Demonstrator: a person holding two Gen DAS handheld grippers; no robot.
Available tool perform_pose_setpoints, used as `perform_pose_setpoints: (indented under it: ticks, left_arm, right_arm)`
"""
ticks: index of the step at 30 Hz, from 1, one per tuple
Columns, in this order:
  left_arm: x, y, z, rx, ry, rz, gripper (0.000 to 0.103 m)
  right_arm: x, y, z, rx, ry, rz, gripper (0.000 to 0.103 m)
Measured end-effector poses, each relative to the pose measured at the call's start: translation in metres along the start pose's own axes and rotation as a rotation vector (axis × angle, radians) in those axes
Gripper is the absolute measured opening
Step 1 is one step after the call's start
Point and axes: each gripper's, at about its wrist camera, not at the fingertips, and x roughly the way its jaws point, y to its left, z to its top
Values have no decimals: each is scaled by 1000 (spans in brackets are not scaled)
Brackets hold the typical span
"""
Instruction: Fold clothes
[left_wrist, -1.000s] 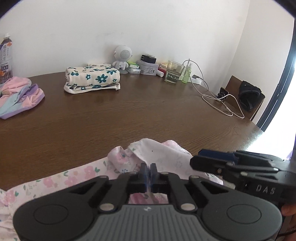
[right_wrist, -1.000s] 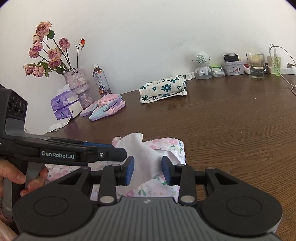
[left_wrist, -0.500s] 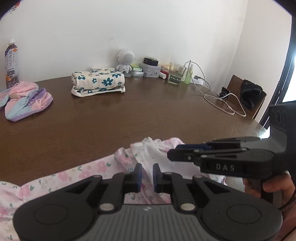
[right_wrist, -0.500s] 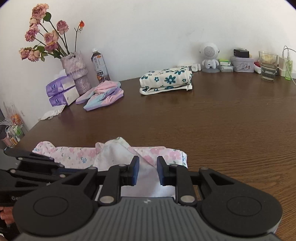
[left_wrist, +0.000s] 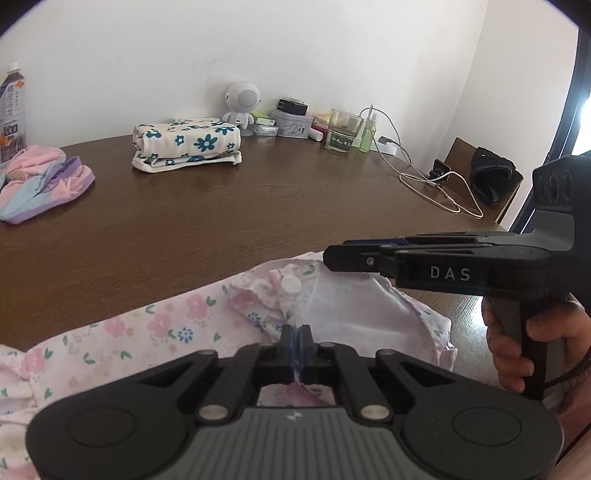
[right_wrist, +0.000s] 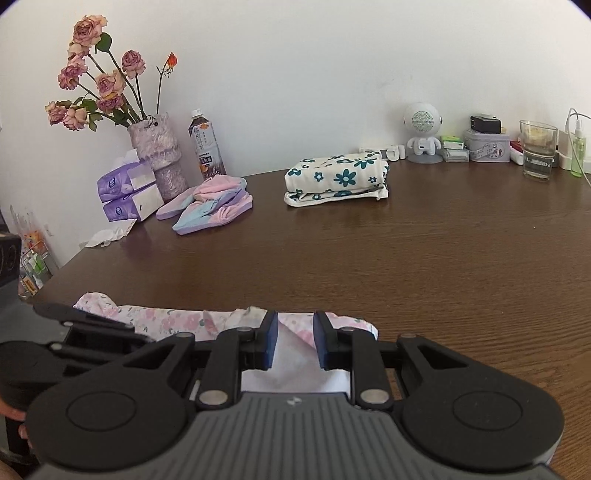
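Garment (left_wrist: 177, 328) — pink floral, rumpled — lies at near edge of table (left_wrist: 258, 206), just in front of both grippers. Left gripper (left_wrist: 295, 341) has fingers pinched together on a fold of the garment's near hem; white button (left_wrist: 291, 284) shows just beyond the tips. Right gripper (right_wrist: 294, 341) sits over the cloth's right end w/ fingers spread apart, white lining visible between the blue pads (right_wrist: 271, 339), nothing grasped. In left view the right gripper's side, marked DAS, juts in from the right, held by right hand (left_wrist: 524, 347), its tips above the cloth. Far side of table: folded floral cloth (right_wrist: 338, 181), pastel bundle (right_wrist: 210, 206), bottle (right_wrist: 206, 147), vase of roses (right_wrist: 159, 158), tissue packs (right_wrist: 129, 192), small robot-shaped speaker (right_wrist: 423, 129), glass (right_wrist: 537, 149) — all well apart from the garment.
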Motion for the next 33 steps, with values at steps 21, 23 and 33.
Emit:
perform_pose_setpoints:
  ticks: [21,23,33]
  left_arm:
    - [24,3,18,89,-45,53,8]
    - [15,-1,20,99,-75,40,10]
    - [-1,-29,4,220,-49,-34,14]
  right_arm:
    - [-30,2,-16,-15,-16,-9,23]
    - [-28,-3,-20,-10,11,-16,23]
    - [-20,-6,-35,-5,39,-7,23]
